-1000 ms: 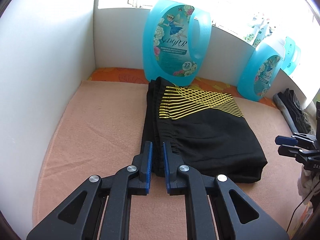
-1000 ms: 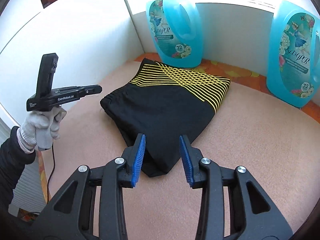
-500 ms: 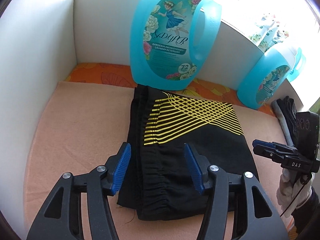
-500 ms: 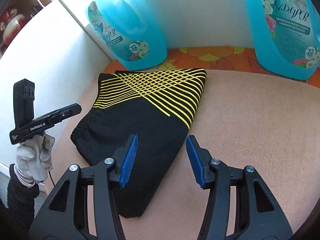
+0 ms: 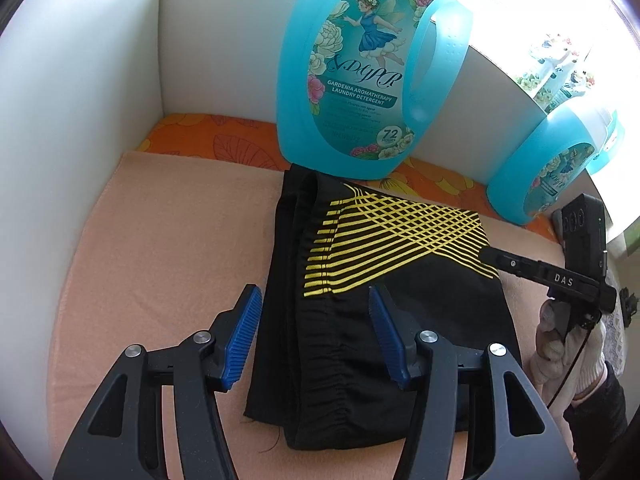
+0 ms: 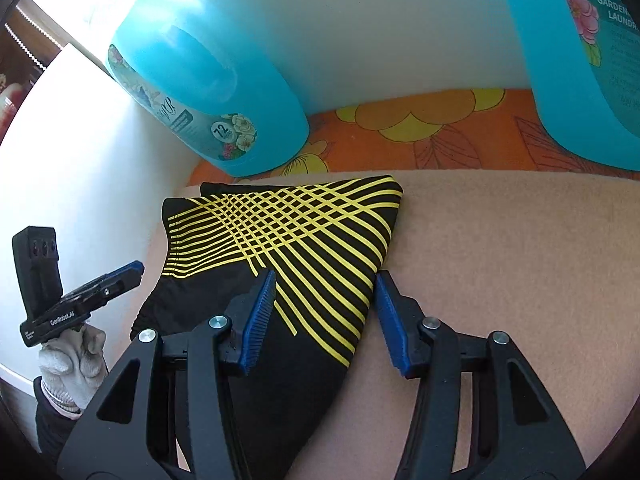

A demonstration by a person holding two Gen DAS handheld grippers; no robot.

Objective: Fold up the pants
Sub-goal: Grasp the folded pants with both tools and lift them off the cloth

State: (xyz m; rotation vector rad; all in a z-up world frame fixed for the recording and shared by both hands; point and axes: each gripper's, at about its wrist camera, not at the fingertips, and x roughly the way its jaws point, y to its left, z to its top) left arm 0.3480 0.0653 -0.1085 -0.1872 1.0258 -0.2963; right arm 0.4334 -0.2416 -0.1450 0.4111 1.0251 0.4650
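Black pants with yellow crossed stripes (image 5: 384, 264) lie folded into a compact rectangle on a peach towel (image 5: 172, 240). My left gripper (image 5: 314, 320) is open, its blue pads straddling the waistband edge, just above the cloth. My right gripper (image 6: 324, 300) is open over the opposite striped edge of the pants (image 6: 304, 240), one pad above the fabric, the other over the towel (image 6: 500, 248). Each gripper shows in the other's view: the right one (image 5: 492, 258) and the left one (image 6: 136, 270), both seen side-on.
Two large blue detergent bottles (image 5: 360, 72) (image 5: 548, 176) stand behind the pants against a white wall (image 5: 80, 92); both show in the right wrist view (image 6: 208, 108) (image 6: 580, 60). An orange flowered cloth (image 6: 420, 136) lies under them. Dark clothes (image 5: 558, 220) lie at the far right.
Both grippers have moved forward and lower over the pants. The left gripper has opened from nearly shut a second ago. The pants have not moved.
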